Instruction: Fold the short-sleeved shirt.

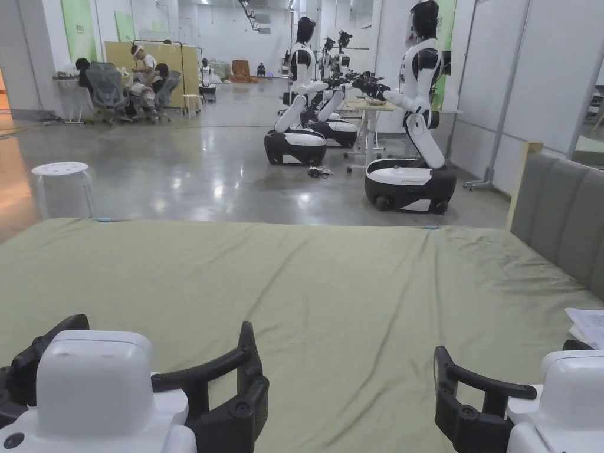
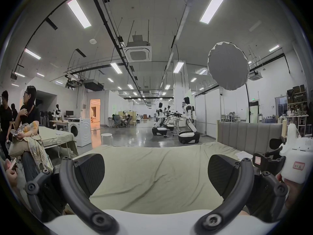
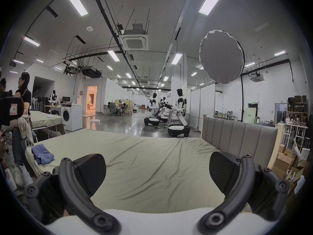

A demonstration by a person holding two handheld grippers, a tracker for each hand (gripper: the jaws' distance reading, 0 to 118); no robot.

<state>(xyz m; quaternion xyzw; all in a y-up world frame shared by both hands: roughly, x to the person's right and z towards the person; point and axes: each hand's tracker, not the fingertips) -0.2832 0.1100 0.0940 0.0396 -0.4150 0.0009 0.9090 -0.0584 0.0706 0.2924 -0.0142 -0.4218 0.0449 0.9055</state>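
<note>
**Both grippers open over the bed, blue garment off at its left edge**

A crumpled blue garment (image 3: 42, 156), perhaps the short-sleeved shirt, though its cut could not be made out, lay at the left edge of the bed in the right gripper view, well apart from both tools. It rested on the olive-green sheet (image 1: 330, 283) that covered the bed, whose cloth showed shallow creases across its middle.

The left gripper (image 2: 156, 174) hung low over the near part of the sheet with its jaws spread wide and nothing between them. The right gripper (image 3: 157, 174) was held the same way, jaws wide apart and empty, above the sheet. In the head view the two white tool bodies sat at the bottom corners, the left gripper at the lower left, the right one at the lower right.

A grey padded headboard (image 3: 240, 133) stood along the right side of the bed, and some white papers (image 1: 587, 325) lay on the sheet near it. Beyond the far edge, on the shiny concrete floor, stood a white stool (image 1: 61, 177) and several black-and-white humanoid robots (image 1: 413, 135) on wheeled bases. A washing machine (image 3: 72, 117) stood to the left, near people beside another covered table.
</note>
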